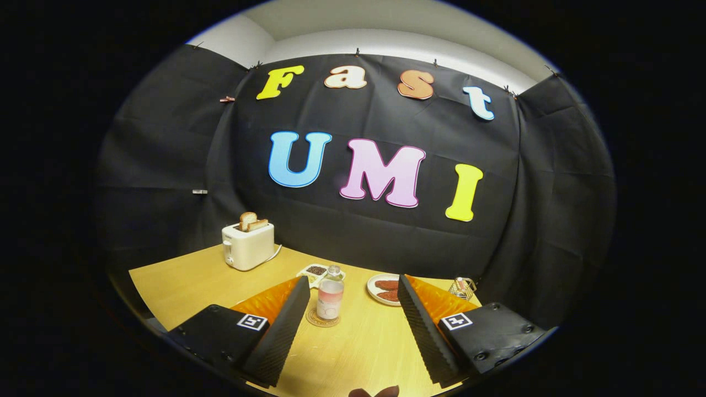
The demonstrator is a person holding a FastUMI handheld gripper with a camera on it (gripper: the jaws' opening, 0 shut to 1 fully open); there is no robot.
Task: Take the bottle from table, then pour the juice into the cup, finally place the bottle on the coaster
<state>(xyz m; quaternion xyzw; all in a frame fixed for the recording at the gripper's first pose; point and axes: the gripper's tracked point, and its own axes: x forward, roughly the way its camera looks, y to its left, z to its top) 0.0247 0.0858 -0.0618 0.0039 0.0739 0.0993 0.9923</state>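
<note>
A: Gripper view. Report tool state.
B: The gripper has its fingers spread wide apart, holding nothing, above the light wooden table.
A: Location of the task item?
B: The small clear plastic bottle with pink liquid stands upright on the round cork coaster, just ahead of the fingers, nearer the left one, touching neither.
A: Surrounding items?
B: Far left, a white toaster with two bread slices. Behind the bottle, a small white dish. Far right, a white plate of brown food and a small wire holder.
</note>
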